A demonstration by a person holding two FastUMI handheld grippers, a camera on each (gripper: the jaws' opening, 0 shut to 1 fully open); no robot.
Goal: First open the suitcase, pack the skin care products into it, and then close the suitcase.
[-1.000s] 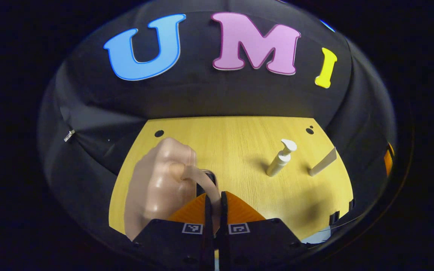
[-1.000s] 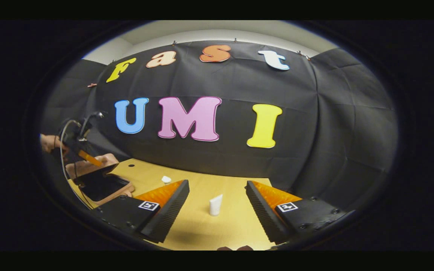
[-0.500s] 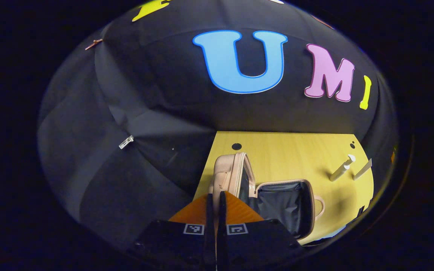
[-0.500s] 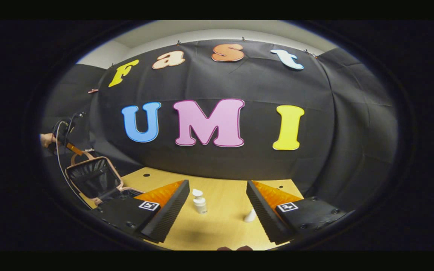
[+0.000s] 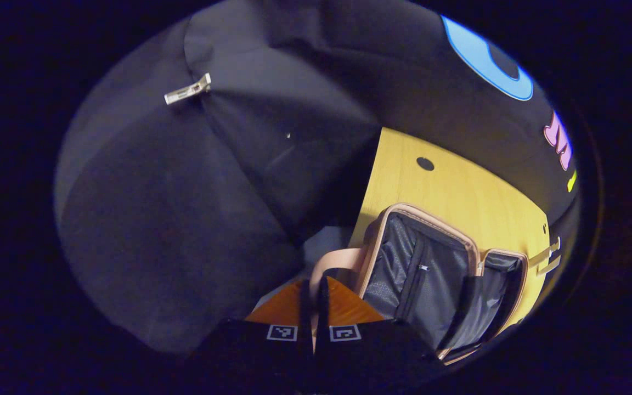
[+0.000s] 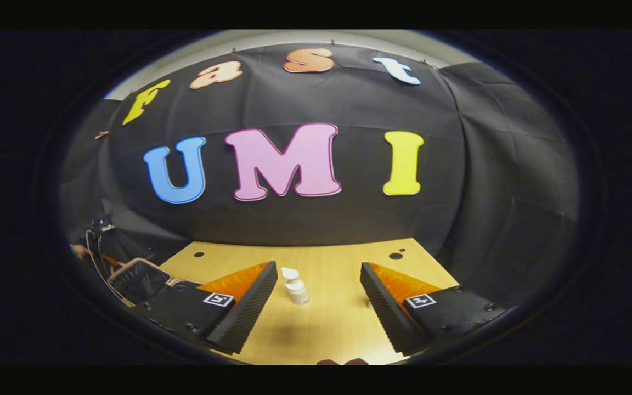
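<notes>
The pink suitcase [image 5: 478, 258] lies open on the yellow table, both halves showing dark lining. Its lid [image 5: 412, 269] leans out toward the table's left edge. My left gripper [image 5: 311, 282] is shut on the lid's pink handle [image 5: 331, 262]. Two pale skin care products [image 5: 549, 256] stand far off at the right rim. In the right gripper view, a white pump bottle [image 6: 295, 287] stands on the table ahead, between the fingers of my open right gripper [image 6: 316, 285], which holds nothing. The suitcase [image 6: 137, 277] and the hand holding the left gripper [image 6: 83, 251] show at far left.
The yellow wooden table [image 6: 338, 263] has small dark holes near its back corners. Black cloth walls close in behind and to the left [image 5: 184, 192]. The table's left edge [image 5: 368, 192] runs right beside the open lid.
The left gripper has swung the lid by its handle from upright over to the left, so the case lies wide open. The right gripper has turned slightly; the pump bottle now sits between its fingers.
</notes>
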